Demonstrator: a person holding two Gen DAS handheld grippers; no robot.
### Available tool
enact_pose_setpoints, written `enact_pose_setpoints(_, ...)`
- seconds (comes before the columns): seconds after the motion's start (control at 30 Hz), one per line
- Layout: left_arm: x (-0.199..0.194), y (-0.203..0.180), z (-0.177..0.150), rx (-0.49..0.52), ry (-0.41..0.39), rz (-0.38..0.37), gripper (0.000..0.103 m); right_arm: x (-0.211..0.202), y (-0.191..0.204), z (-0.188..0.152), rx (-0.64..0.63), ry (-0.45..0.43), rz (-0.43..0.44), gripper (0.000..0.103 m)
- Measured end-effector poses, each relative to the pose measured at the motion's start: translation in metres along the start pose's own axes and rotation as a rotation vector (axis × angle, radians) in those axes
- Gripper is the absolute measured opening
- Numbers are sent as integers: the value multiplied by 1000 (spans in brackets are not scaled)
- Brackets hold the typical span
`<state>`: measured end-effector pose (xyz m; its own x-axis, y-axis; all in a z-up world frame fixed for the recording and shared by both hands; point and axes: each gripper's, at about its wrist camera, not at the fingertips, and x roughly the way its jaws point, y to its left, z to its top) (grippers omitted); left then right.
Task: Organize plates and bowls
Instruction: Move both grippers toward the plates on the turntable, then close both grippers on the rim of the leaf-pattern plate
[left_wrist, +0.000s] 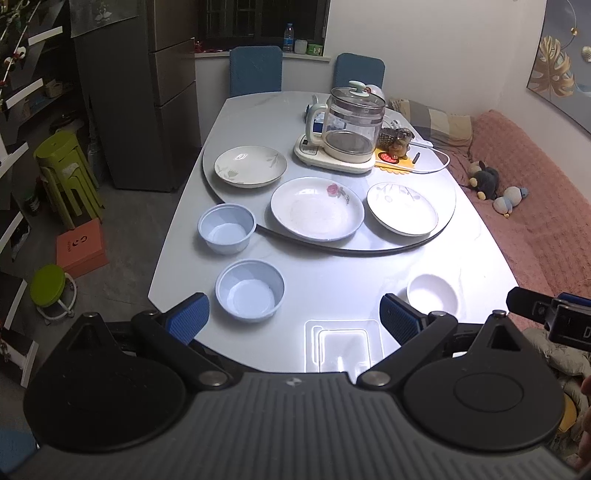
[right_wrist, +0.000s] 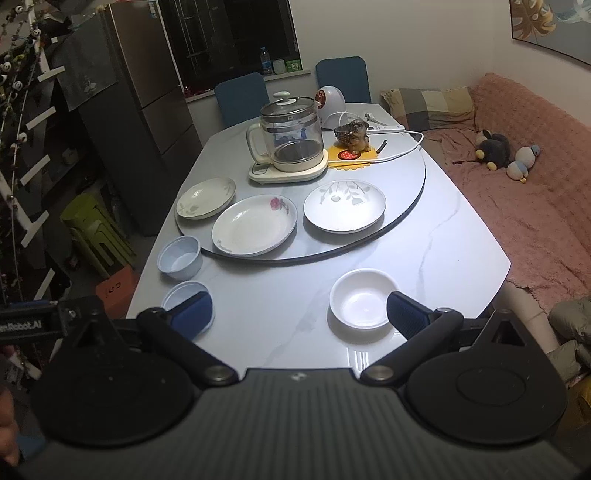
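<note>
Three plates lie on the round turntable (left_wrist: 406, 243): a leaf-patterned plate (left_wrist: 250, 165) at the left, a rose plate (left_wrist: 317, 208) in the middle and a branch-patterned plate (left_wrist: 402, 207) at the right. Two blue bowls (left_wrist: 226, 228) (left_wrist: 250, 289) and a white bowl (left_wrist: 433, 293) stand on the table nearer me. My left gripper (left_wrist: 291, 317) hangs open above the table's near edge, the nearer blue bowl just ahead between its fingers. My right gripper (right_wrist: 299, 314) is open too, with the white bowl (right_wrist: 364, 298) by its right finger. Both hold nothing.
A glass kettle (left_wrist: 351, 123) on its base, a dog figurine (left_wrist: 397, 142) and a white cable sit at the turntable's back. Two blue chairs stand behind the table. A pink sofa (right_wrist: 535, 206) runs along the right; green stools (left_wrist: 66, 173) and a fridge stand left.
</note>
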<state>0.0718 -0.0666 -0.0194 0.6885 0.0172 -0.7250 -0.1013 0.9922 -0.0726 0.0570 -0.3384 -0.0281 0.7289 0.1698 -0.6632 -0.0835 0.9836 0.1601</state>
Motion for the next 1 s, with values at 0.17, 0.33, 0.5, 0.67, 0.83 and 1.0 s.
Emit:
enact_pose_setpoints(0.17,22,12,25,18,3,-17,100,21,8,15,39,-21,-17,103)
enact_pose_setpoints(0.33,55,28,40,9,44,-41,100,34,24,26,-3,-59,-48,103)
enact_pose_setpoints(0.5,82,37,48,27,79,-63,100,51,25,32,36,-42,-82,103)
enact_pose_setpoints(0.67,104,35,61,25,107,-94,100,67,19,36,71,-4,-113,103)
enact_pose_setpoints(0.83,132,18,76,27,143,-119,100,89,3,49,95,28,-113,103)
enact_pose_setpoints(1.0,152,-9,97,25,129,-141,100,109,-19,67,112,42,-74,103)
